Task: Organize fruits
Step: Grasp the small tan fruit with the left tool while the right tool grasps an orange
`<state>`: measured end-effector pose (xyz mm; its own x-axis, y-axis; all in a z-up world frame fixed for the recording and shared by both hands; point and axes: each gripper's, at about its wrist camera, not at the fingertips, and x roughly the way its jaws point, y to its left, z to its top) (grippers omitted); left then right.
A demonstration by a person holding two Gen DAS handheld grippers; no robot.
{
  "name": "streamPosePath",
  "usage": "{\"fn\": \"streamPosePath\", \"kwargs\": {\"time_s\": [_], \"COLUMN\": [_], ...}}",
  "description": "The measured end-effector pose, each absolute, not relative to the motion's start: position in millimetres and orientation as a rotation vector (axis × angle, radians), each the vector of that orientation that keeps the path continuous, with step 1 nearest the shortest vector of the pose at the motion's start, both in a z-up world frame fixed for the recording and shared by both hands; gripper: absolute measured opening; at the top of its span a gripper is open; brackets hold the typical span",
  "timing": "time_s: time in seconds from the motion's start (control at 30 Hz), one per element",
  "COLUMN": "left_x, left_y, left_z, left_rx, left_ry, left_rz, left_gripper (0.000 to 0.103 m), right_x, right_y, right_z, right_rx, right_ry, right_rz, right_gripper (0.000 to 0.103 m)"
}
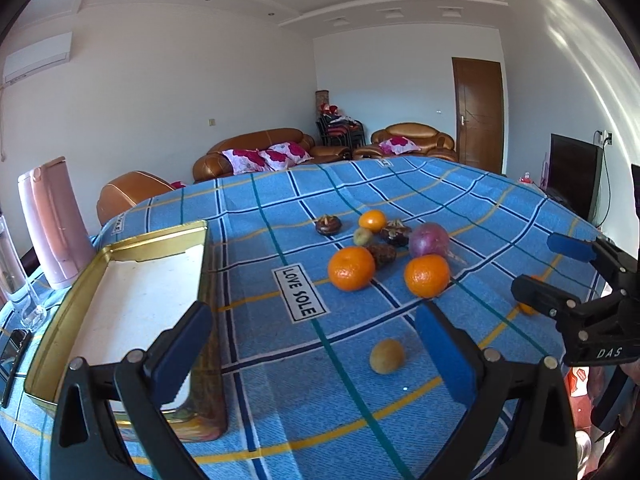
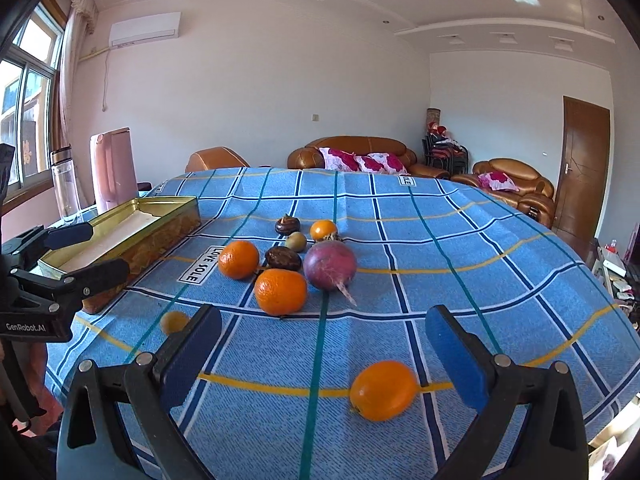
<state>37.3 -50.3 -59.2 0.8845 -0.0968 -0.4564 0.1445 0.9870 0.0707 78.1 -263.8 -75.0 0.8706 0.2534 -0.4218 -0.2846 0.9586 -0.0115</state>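
My left gripper (image 1: 316, 356) hangs open over the blue checked tablecloth, beside the right end of an empty gold tin (image 1: 152, 240). A small yellow-brown fruit (image 1: 386, 356) lies between its fingers, nearer the right one. Further off sits a cluster: two oranges (image 1: 351, 268) (image 1: 427, 276), a purple root (image 1: 429, 239), a small orange (image 1: 372, 220), dark brown fruits (image 1: 328, 225) and a greenish one (image 1: 363, 236). My right gripper (image 2: 324, 360) is open low over the cloth. A lone orange (image 2: 382, 390) lies between its fingers, close to the right pad. The tin (image 2: 160, 236) is far left.
A pink jug (image 1: 54, 220) and a clear bottle (image 1: 12, 276) stand behind the tin at the table's left edge, and a dark flat object (image 1: 14, 348) lies beside it. Brown sofas, a door and a TV (image 1: 574, 176) lie beyond the table.
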Motion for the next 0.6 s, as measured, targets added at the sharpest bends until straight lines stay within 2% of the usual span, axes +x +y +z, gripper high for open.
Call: {"fn": "streamPosePath", "kwargs": {"time_s": [0.17, 0.3, 0.37, 0.43, 0.57, 0.6], "left_x": [46.2, 51.6, 54.4, 54.6, 57.6, 59.9], "left_y": [-63.0, -67.6, -68.8, -70.1, -75.1, -76.0], "left_z": [-69.8, -80.9, -85.8, -88.2, -95.0, -98.7], "left_rx": [0.101, 0.102, 0.09, 0.088, 0.091, 0.09], "left_ry": [0.514, 0.566, 0.595, 0.607, 0.635, 0.652], "left_rz": [-0.174, -0.213, -0.233, -0.248, -0.279, -0.284], "left_gripper": [0.096, 0.084, 0.08, 0.076, 0.07, 0.064], "right_x": [83.6, 85.2, 87.6, 89.6, 92.0, 92.8], "right_y": [-271.9, -281.4, -285.6, -289.1, -290.8, -290.6], "right_z": [-83.6, -91.0, -97.0, -102.6, -110.3, -111.7], "right_rx": [-0.064, -0.062, -0.058, -0.052, -0.051, -0.051], "right_ry": [0.456, 0.473, 0.499, 0.523, 0.551, 0.558], "right_rz": [0.265, 0.252, 0.252, 0.258, 0.265, 0.271], "right_gripper": [0.102, 0.101, 0.096, 0.087, 0.083, 0.08]}}
